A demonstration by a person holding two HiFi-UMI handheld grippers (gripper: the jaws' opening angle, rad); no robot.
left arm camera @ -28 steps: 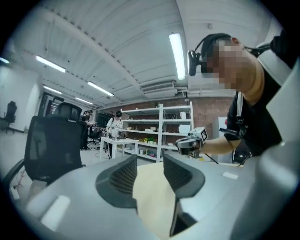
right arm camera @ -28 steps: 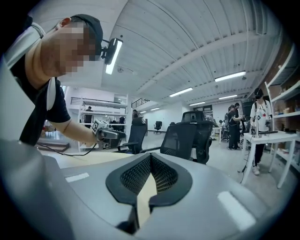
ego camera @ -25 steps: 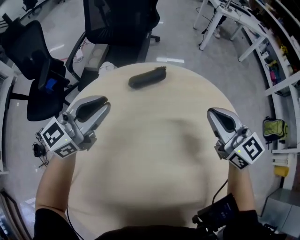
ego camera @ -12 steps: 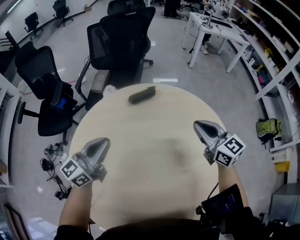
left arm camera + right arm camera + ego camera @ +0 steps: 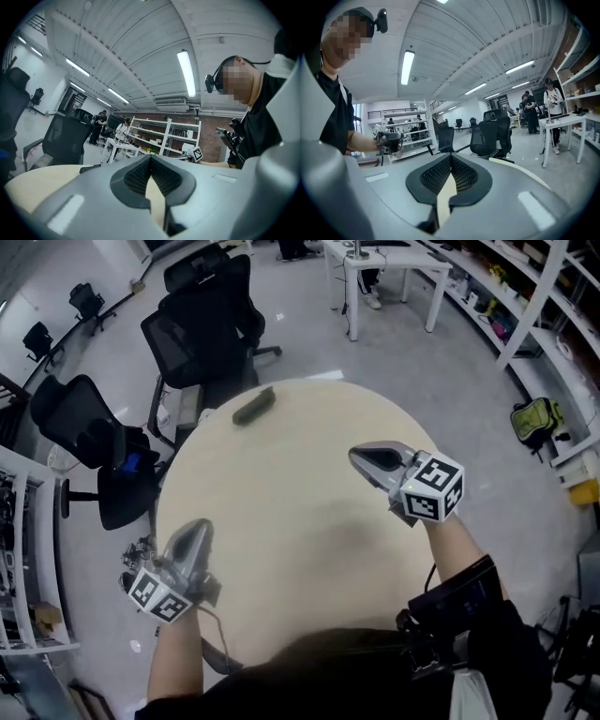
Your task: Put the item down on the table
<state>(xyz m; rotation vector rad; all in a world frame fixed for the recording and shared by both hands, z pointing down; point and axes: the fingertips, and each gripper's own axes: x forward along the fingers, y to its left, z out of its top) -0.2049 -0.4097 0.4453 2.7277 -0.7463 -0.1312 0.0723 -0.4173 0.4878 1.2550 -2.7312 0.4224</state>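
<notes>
Dark oblong item (image 5: 253, 407) lies flat on the round table (image 5: 281, 507) near its far edge, well apart from both grippers. Left gripper (image 5: 195, 529), at the near-left rim, is held level, pointing across the table, jaws pressed together and empty. Right gripper (image 5: 361, 457), above the table's right side, tilts slightly downward, jaws likewise closed on nothing.

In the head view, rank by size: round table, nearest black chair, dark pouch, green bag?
Largest: round table. Then nearest black chair. The dark pouch and green bag look alike; the bag sits farther off, so unranked.
</notes>
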